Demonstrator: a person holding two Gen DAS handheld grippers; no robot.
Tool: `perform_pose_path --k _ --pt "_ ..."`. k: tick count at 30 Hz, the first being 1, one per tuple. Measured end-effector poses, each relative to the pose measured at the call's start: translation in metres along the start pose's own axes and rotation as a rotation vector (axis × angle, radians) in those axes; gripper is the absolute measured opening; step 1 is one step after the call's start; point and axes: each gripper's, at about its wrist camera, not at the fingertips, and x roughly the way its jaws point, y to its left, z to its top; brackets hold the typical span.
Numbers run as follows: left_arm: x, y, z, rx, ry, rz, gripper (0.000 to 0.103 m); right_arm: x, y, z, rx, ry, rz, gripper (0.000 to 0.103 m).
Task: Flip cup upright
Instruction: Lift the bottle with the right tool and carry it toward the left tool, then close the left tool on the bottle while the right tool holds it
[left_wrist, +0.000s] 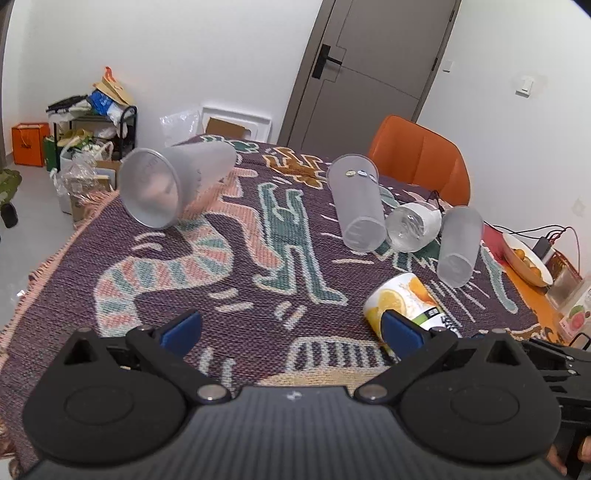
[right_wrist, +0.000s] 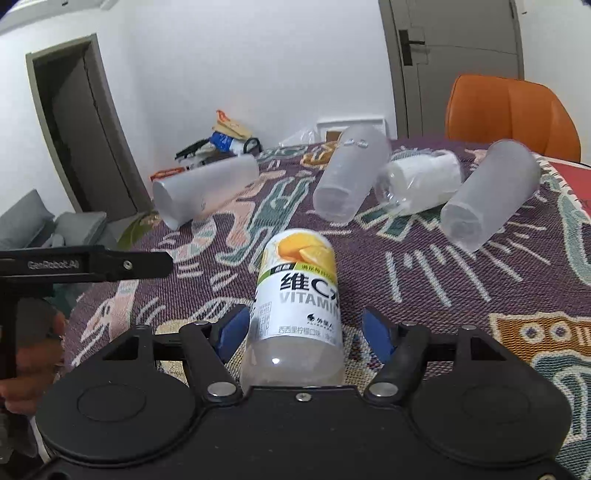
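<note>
Blue-padded right gripper (right_wrist: 303, 334) straddling an orange-label vitamin bottle (right_wrist: 299, 295) lying on the patterned cloth (right_wrist: 461, 295).

Its jaws stand apart, one pad on each side of the bottle, neither clearly pressing it. The left gripper (left_wrist: 291, 326) is spread wide with nothing between its pads. Farther out, three frosted cups lie on their sides: a left cup (left_wrist: 173, 184), a middle cup (left_wrist: 356, 201) and a right cup (left_wrist: 460, 245), with a white-wrapped clear cup (left_wrist: 413, 225) between the latter two.

Left gripper (left_wrist: 291, 332) hovers with jaws spread wide; right gripper (right_wrist: 303, 332) held low, jaws likewise parted
</note>
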Motion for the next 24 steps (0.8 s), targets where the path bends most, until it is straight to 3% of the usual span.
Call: perform_pose_path --k 10,15,24 --pt "0.014 -0.020 0.007 -0.024 0.054 -0.078 0.101 -0.022 -0.031 -0.005 0.069 -0.063 -0.018 0.070" --pt "0.024 -0.028 0.010 -0.041 0.086 -0.108 0.100 -0.029 -0.049 -0.011 0.112 -0.076 -0.038 0.074" --pt "0.046 -0.036 0.014 -0.090 0.154 -0.140 0.089 -0.032 -0.073 -0.022 0.161 -0.085 -0.052 0.086"
